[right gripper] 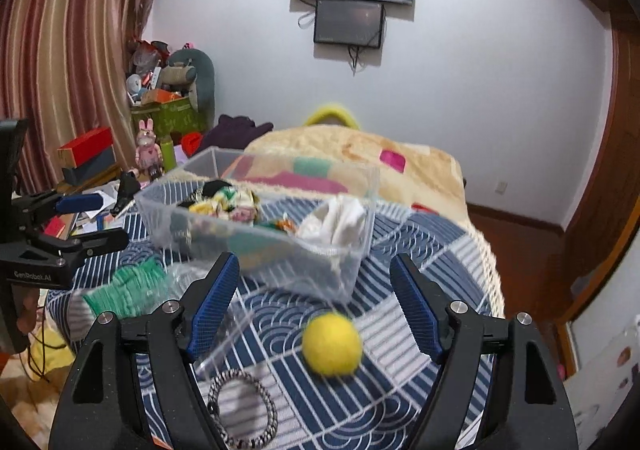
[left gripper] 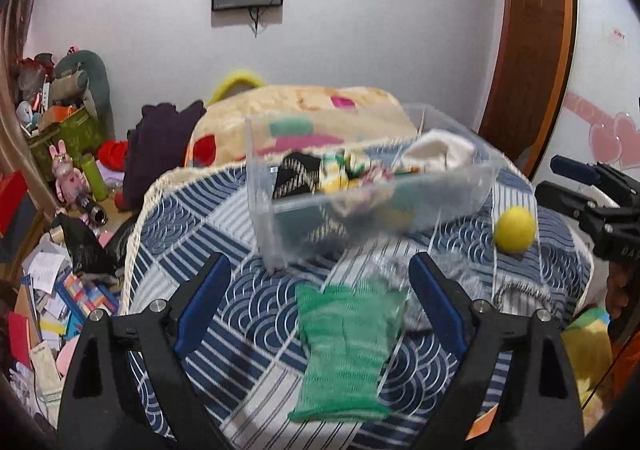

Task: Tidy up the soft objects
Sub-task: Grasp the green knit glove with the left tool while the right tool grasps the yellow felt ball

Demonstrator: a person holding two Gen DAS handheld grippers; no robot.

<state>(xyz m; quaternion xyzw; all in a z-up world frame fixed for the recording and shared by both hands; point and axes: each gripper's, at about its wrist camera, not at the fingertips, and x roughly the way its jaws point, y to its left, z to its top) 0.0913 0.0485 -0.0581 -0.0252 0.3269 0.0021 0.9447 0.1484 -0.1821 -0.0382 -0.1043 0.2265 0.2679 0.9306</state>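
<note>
Both grippers wide apart: left gripper (left gripper: 320,290) over green glove (left gripper: 344,346), right gripper (right gripper: 316,298) with yellow ball (right gripper: 331,344) between fingers, clear bin (right gripper: 344,274) at 12 o'clock.

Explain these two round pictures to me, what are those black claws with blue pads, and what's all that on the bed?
Each claw is a hand-held two-finger gripper with a camera looking along its fingers, so each picture is one gripper's own view. The left gripper is open, with a green glove between its fingers. The right gripper is open, with a yellow ball between its fingers; neither holds anything. Both items lie on a blue patterned cover, in front of a clear plastic bin already holding soft items. A braided ring lies nearby.
</note>
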